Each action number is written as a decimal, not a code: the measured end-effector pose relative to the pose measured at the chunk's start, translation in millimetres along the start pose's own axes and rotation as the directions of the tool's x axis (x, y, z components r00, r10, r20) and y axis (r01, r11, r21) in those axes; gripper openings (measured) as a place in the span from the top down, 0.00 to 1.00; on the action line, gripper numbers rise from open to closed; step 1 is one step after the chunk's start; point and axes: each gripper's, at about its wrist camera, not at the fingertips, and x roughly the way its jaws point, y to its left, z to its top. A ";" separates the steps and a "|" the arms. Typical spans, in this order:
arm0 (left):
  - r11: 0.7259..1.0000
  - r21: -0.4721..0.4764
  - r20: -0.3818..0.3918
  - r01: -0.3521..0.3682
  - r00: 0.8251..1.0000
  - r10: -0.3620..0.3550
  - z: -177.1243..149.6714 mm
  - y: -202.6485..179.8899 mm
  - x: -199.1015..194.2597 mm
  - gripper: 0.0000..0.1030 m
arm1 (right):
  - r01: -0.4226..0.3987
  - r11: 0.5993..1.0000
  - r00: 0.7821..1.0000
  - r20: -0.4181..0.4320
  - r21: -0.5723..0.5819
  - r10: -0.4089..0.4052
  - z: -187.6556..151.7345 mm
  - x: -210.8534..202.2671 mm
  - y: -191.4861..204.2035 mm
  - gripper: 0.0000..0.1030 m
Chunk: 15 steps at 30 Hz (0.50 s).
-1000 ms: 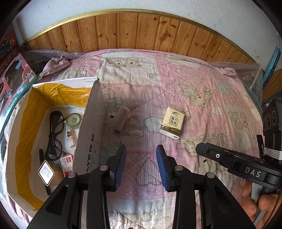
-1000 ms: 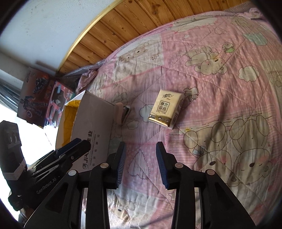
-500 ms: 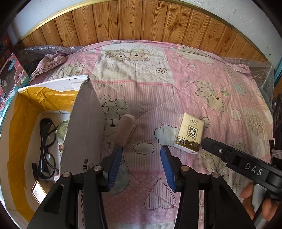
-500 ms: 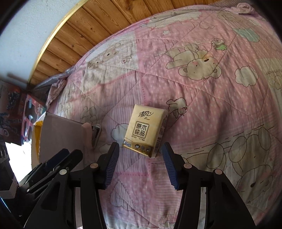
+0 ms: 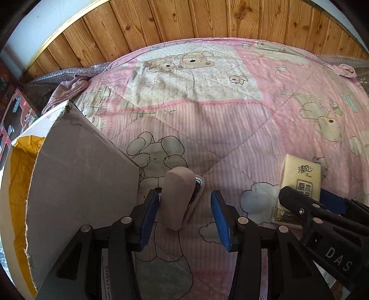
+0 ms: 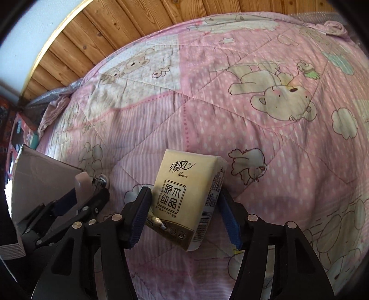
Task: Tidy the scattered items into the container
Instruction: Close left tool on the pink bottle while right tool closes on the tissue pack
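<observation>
Where both hovered before, spread fingers now straddle the stapler [image 5: 177, 200] and tissue pack [image 6: 188, 203], ungripped.

This is a bedroom in a home. A bed [image 5: 207, 120] fills both views, covered by a pink quilted bedspread [image 6: 230, 120] printed with cartoon bears and clouds. Behind it runs wood-plank panelling [image 5: 184, 20] topped by a pale painted wall [image 5: 46, 18]. An opened cardboard box [image 5: 76, 184] sits on the bed, and colourful printed toy cartons [image 5: 16, 115] stand at the left edge.
</observation>
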 end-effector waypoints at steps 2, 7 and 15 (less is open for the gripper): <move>1.000 -0.021 -0.040 0.010 0.999 -0.010 -0.4 1.6 13.5 0.53 | -0.014 1.000 1.000 -0.003 -0.009 0.014 1.4 0.1 -1.9 0.40; 0.984 -0.078 -0.048 0.159 0.985 -0.163 2.1 8.8 11.7 0.71 | 0.009 1.000 1.000 0.004 -0.010 -0.009 4.2 -12.8 -20.2 0.54; 0.990 -0.036 -0.041 0.140 0.989 -0.141 2.1 -0.2 5.3 0.52 | -0.003 0.997 1.000 0.020 0.082 0.002 8.3 -22.2 -59.7 0.50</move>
